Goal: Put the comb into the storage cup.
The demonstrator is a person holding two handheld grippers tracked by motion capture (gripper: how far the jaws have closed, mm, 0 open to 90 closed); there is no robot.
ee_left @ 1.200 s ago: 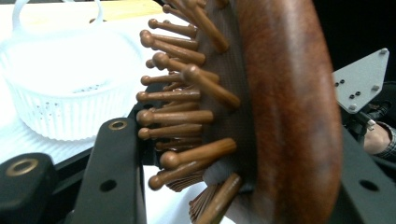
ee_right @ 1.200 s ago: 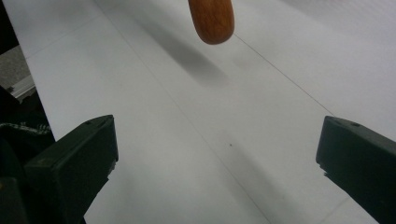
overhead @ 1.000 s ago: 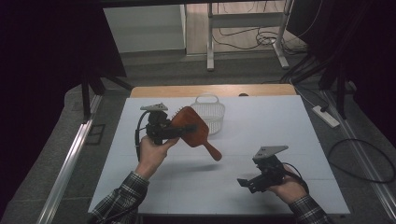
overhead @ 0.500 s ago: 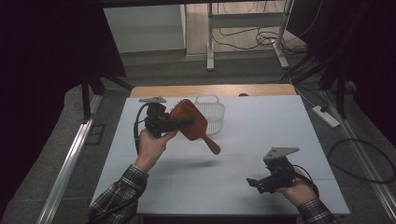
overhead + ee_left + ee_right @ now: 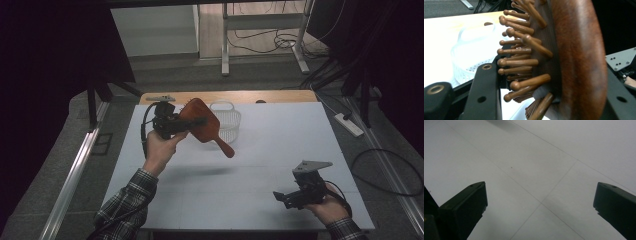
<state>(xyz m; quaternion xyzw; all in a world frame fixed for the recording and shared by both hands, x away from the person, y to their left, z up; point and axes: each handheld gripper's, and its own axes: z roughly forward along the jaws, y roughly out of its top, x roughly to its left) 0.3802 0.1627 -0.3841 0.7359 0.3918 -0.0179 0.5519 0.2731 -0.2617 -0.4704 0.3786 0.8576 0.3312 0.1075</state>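
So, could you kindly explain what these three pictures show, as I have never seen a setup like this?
A person sits at a white table with a hand-held two-jaw gripper in each hand. The high view looks down from above. The other two pictures come from cameras riding on the grippers. The left gripper is raised above the table and clamps a brown wooden hairbrush by its head; its own view shows the brush's round-tipped bristles close up. A white perforated basket stands behind it. The right gripper is open, holding nothing, near the table's front edge.
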